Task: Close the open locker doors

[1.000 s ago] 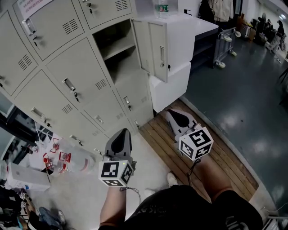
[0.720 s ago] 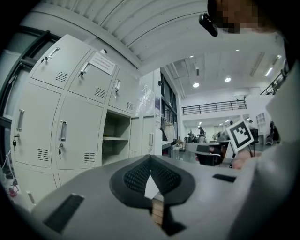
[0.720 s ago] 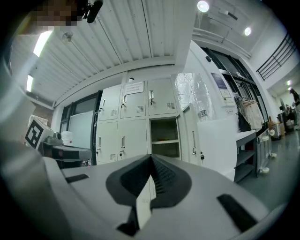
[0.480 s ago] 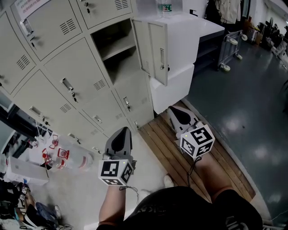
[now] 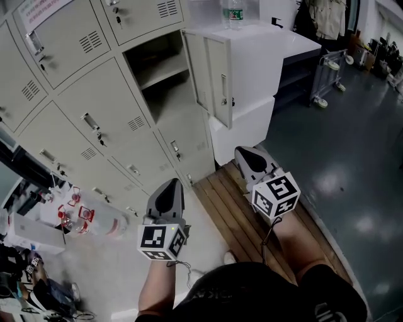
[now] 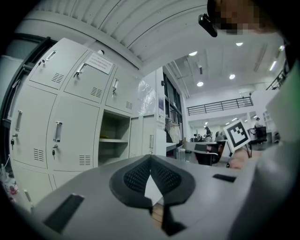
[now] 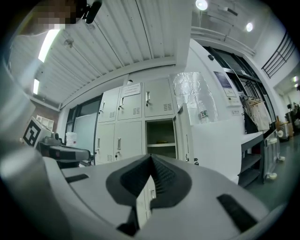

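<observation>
A bank of grey lockers (image 5: 94,119) fills the left of the head view. One compartment (image 5: 157,69) stands open, showing a shelf, and its door (image 5: 213,78) swings out to the right. The left gripper (image 5: 169,192) is low over the floor in front of the lockers, shut and holding nothing. My right gripper (image 5: 247,157) hovers over the wooden pallet below the open door, also shut and empty. Neither touches the lockers. The left gripper view has its jaws (image 6: 151,157) below the open compartment (image 6: 114,140). From the right gripper (image 7: 151,157), the compartment (image 7: 161,136) and door (image 7: 185,140) lie ahead.
A tall white cabinet (image 5: 258,56) stands right behind the open door, with a water bottle (image 5: 234,11) on top. A wooden pallet (image 5: 245,214) lies on the floor at its foot. Plastic bottles (image 5: 94,220) lie at the left. A wheeled cart (image 5: 327,72) stands at the far right.
The right gripper has edged forward toward the lockers and the head view has shifted slightly. Both grippers stay shut and the door stays open.
</observation>
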`<state>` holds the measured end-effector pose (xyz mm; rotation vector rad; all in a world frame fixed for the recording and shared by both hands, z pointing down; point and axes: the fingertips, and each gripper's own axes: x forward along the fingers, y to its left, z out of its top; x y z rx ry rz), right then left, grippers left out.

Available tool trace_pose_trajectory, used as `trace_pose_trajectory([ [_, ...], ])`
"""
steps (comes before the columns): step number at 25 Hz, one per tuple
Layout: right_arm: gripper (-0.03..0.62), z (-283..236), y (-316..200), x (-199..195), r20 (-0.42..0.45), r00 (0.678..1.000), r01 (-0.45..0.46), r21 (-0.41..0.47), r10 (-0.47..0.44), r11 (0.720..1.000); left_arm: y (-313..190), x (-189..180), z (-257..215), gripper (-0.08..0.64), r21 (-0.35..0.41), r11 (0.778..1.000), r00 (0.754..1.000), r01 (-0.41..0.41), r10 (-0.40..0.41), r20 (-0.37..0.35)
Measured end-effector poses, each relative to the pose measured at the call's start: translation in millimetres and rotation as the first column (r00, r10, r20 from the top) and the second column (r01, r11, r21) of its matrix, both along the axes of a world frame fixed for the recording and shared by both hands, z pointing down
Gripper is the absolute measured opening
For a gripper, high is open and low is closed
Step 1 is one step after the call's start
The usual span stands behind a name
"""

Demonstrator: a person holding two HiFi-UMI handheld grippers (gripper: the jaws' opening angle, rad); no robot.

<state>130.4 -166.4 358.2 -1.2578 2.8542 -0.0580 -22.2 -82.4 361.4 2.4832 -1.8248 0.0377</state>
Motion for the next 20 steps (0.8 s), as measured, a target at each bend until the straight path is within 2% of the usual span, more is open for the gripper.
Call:
trace_pose_trajectory([
  [10,0.0,-4,-41,9,0.005,1.0,0.02,0.012,-0.02,1.0,-24,15,0,0.005,-0.001,1.0,1.0,0.013,-0.013,0.011],
  [20,0.0,0,-90,4,0.028,1.0,0.011,-0.01,-0.011,1.0,-57,8,1,0.005,-0.008,1.0,1.0,0.006,-0.006,0.024],
])
